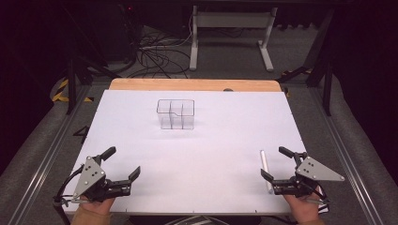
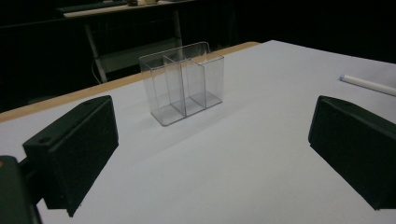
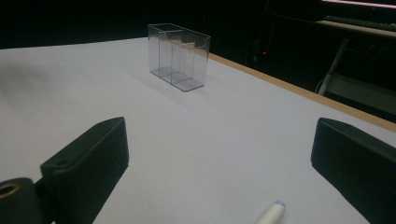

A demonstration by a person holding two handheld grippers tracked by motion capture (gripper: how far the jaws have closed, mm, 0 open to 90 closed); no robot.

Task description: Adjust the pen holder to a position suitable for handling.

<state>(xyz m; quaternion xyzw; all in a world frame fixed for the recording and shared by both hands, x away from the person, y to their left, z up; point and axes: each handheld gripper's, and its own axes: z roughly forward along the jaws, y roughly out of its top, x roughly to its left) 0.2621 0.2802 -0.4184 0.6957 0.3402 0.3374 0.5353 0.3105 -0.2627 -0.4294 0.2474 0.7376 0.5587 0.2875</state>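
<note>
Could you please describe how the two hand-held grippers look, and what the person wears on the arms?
Each hand-held gripper, left and right, has a black body, two blocky black jaws and a grey three-cornered plate with small holes on top. A dark cable trails from the left one. A tan sleeve cuff shows at the left wrist.

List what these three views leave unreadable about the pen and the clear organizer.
- White pen: near end hidden behind the right gripper in the high view; cut off by the bottom edge in the right gripper view.
- Pen: cut by the right edge in the left gripper view.
- Clear organizer: whether anything is inside is too small to tell in the high view.
</note>
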